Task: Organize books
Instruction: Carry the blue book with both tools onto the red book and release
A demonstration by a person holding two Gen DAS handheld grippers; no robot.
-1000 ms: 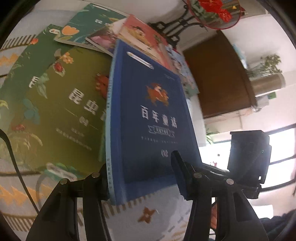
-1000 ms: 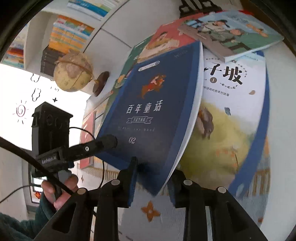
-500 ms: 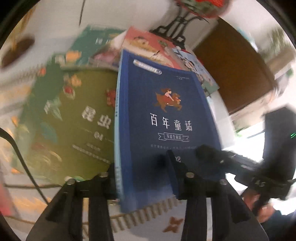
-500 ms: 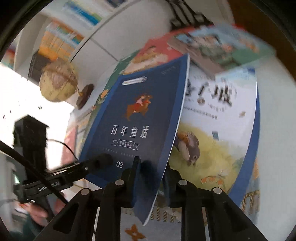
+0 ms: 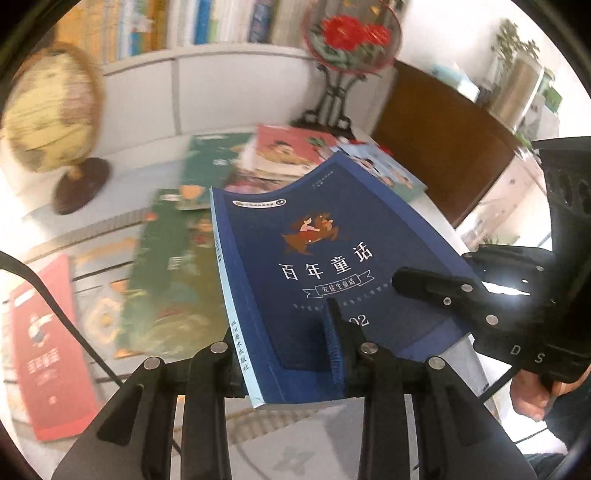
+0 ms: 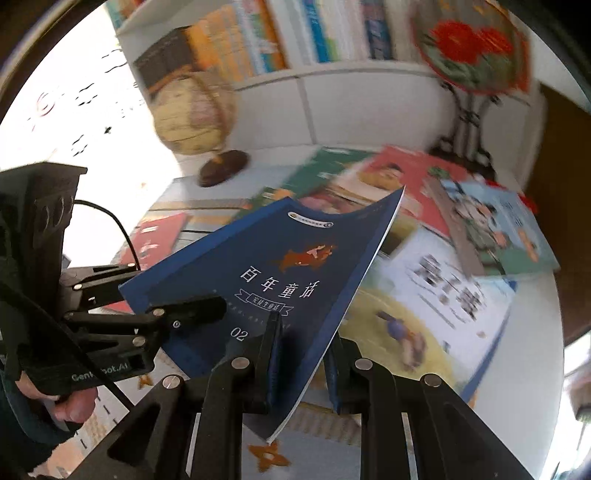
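Observation:
The blue book [image 5: 325, 258] with white Chinese title and "02" hangs tilted above the table, its cover bowed. My left gripper [image 5: 284, 350] grips its near spine corner; the jaws are closing, one pad on the cover, the other finger beneath. My right gripper [image 6: 304, 350] is shut on the book's [image 6: 295, 266] near right edge, a pad on each face. Each gripper shows in the other's view: the right one [image 5: 424, 288] on the cover, the left one [image 6: 192, 306] at the lower left corner. A hand [image 6: 74, 406] holds the left gripper.
Below lie other books: a green one [image 5: 173, 266], a red one [image 5: 44, 354], a white-and-yellow one [image 6: 443, 295], and several overlapping at the back [image 5: 288, 147]. A globe [image 5: 48, 118], a red-flowered fan on a stand [image 5: 351, 37], a bookshelf [image 5: 184, 22] and a brown cabinet [image 5: 443, 129] stand behind.
Both grippers have risen and rolled, lifting the blue book off the pile. The left jaws narrowed onto its spine corner; the right jaws tightened on its edge. Shelf and globe came into view.

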